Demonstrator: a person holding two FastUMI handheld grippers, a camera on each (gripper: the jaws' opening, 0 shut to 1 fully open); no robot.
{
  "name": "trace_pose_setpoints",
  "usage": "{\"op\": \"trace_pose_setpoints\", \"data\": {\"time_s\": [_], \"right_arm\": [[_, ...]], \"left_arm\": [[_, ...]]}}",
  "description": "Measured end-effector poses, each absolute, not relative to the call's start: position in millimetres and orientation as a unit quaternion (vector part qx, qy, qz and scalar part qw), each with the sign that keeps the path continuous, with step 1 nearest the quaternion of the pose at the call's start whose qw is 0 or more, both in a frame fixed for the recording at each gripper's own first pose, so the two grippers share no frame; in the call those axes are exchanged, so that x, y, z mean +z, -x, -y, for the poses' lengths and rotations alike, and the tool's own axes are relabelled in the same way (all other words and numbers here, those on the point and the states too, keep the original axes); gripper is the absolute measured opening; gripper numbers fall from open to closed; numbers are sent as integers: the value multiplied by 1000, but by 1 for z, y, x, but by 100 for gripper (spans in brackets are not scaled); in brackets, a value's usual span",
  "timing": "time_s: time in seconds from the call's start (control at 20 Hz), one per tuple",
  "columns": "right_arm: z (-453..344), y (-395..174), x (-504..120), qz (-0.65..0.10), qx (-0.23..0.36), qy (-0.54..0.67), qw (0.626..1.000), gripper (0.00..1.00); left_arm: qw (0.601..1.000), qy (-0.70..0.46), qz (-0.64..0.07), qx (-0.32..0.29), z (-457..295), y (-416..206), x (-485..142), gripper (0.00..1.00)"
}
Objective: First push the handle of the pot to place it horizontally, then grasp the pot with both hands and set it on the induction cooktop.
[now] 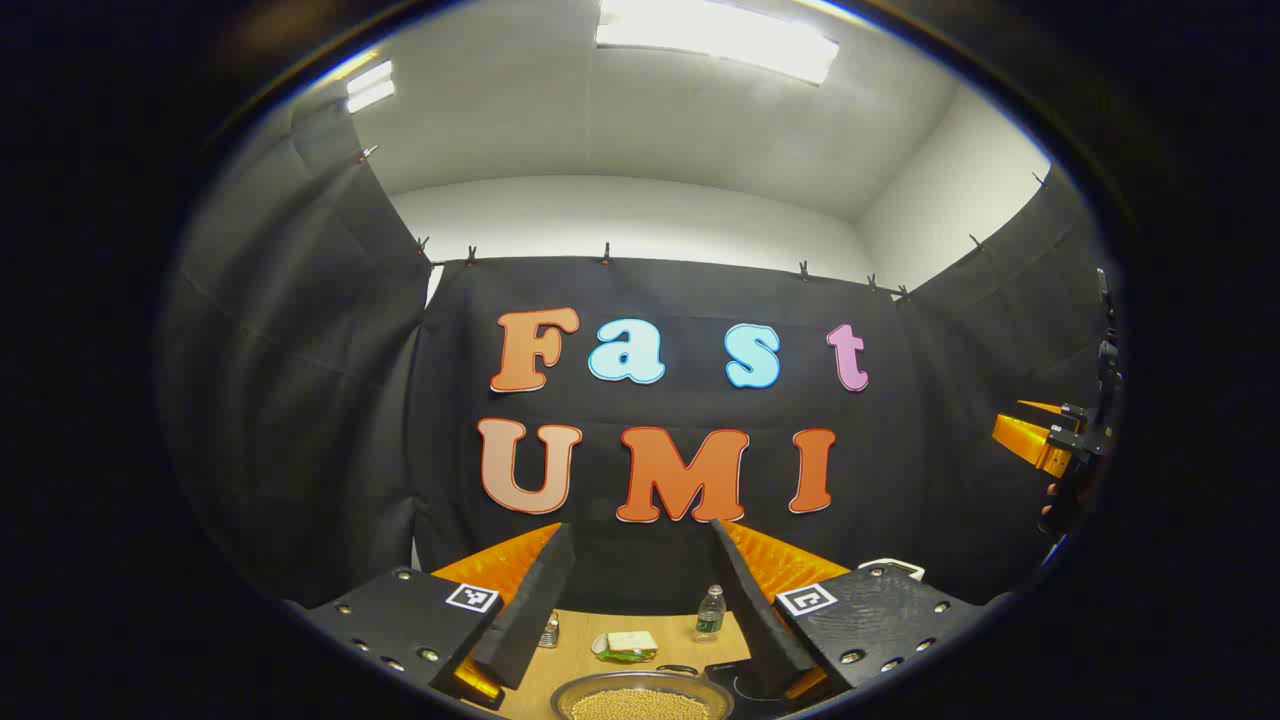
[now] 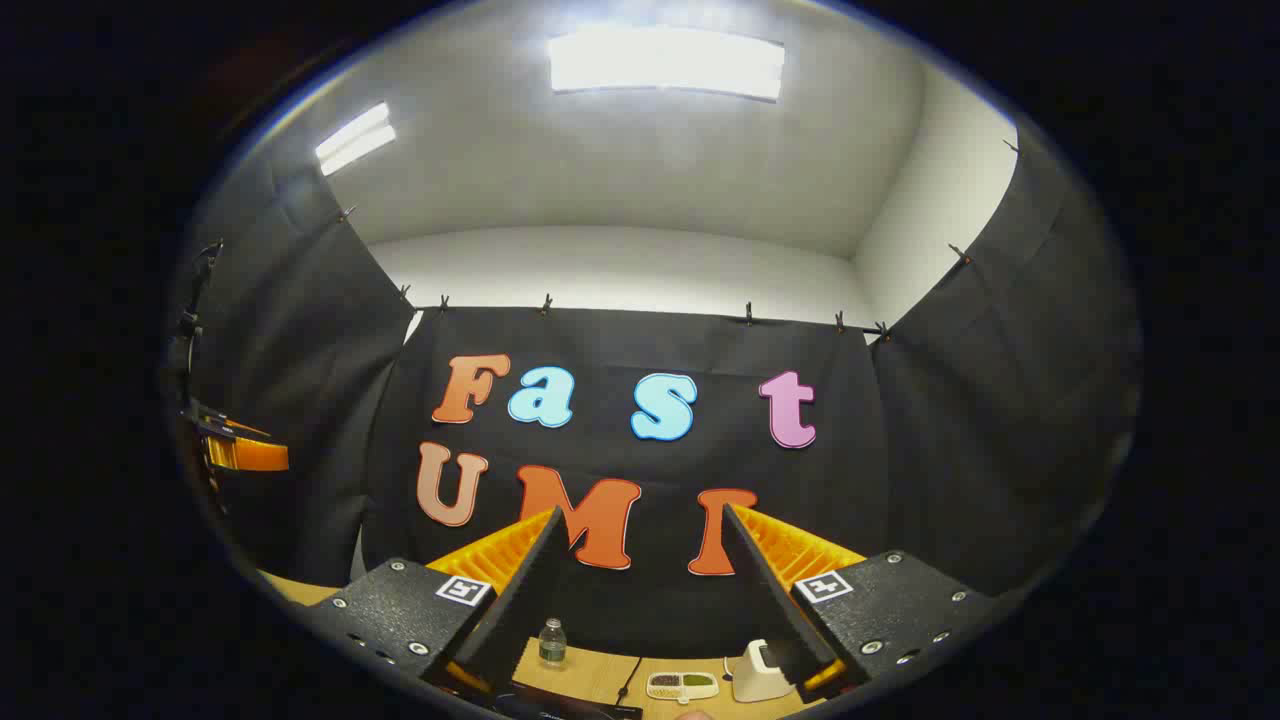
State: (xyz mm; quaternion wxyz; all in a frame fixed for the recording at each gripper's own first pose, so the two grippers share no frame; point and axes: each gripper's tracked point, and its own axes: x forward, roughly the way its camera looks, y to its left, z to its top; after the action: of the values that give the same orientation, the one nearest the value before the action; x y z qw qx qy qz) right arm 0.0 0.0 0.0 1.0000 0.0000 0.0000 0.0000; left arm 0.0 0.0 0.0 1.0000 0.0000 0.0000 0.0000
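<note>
The pot [image 1: 640,700] sits at the very bottom of the left gripper view, cut off by the picture's edge, so that only a curved metal rim and a heap of small yellowish grains inside it show; its handle cannot be made out. It stands on the near part of the pale wooden tabletop [image 1: 580,660], in line with the gap between the left tongs [image 1: 640,600], which are released, fingers spread wide and raised above it, touching nothing. Just right of the pot a dark, glossy flat slab [image 1: 735,685] is partly hidden behind the right finger; it may be the induction cooktop, but too little shows to be sure. Farther back stand a clear plastic bottle [image 1: 710,612], a shallow dish [image 1: 625,647] with something pale and green on it, and a small jar [image 1: 549,630] half hidden by the left finger. At the far right edge the other tongs [image 1: 1030,435] hang in the air, held by a hand of which little shows.

In the right gripper view the right tongs [image 2: 640,590] are likewise released and raised. Below them lie the bottle [image 2: 551,642], a thin dark cable [image 2: 628,680], a small flat tray with compartments [image 2: 682,685] and a white boxy device [image 2: 755,678], partly hidden by a finger. The left tongs [image 2: 245,450] show at the left edge.
</note>
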Motion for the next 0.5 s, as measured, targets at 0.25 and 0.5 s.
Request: {"op": "trace_pose_setpoints", "data": {"time_s": [0.25, 0.5], "right_arm": [[5, -6, -9, -8, -6, -2, 1000, 95], [13, -12, -22, -23, -11, 2, 1000, 95]], "left_arm": [[1000, 1, -10, 8, -12, -14, -9, 85], [1000, -12, 11, 5, -21, -12, 3, 86]]}}
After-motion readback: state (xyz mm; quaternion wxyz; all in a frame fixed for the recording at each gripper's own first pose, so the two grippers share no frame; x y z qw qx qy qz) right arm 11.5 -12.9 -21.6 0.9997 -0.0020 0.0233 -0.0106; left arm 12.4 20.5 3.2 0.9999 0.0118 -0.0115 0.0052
